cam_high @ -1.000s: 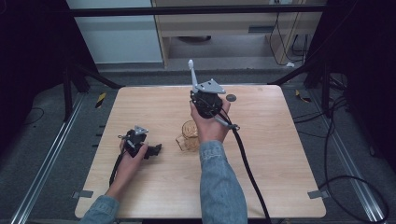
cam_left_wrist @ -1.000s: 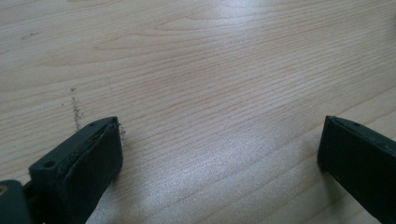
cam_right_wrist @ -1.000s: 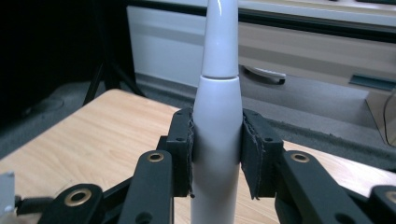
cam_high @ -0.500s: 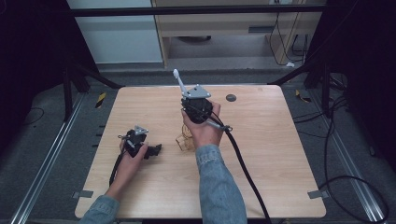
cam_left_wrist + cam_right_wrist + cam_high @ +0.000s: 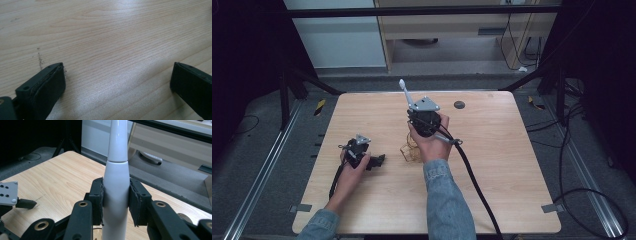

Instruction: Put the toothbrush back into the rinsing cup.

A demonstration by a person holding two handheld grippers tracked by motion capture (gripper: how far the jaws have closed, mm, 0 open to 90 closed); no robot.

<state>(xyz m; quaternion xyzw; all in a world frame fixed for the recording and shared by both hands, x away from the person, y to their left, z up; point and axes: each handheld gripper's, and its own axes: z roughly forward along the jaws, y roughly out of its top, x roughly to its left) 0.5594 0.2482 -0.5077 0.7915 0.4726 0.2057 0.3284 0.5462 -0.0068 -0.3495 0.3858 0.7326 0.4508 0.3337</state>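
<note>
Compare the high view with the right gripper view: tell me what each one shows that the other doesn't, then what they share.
High view alone: the clear glass beside the right hand, the dark disc near the far edge, and the cable trailing off the right gripper. Right gripper view alone: the pads pressing both sides of the white toothbrush handle. Shared: the toothbrush, the wooden table and the left gripper, whose grey plate shows at the left edge.
</note>
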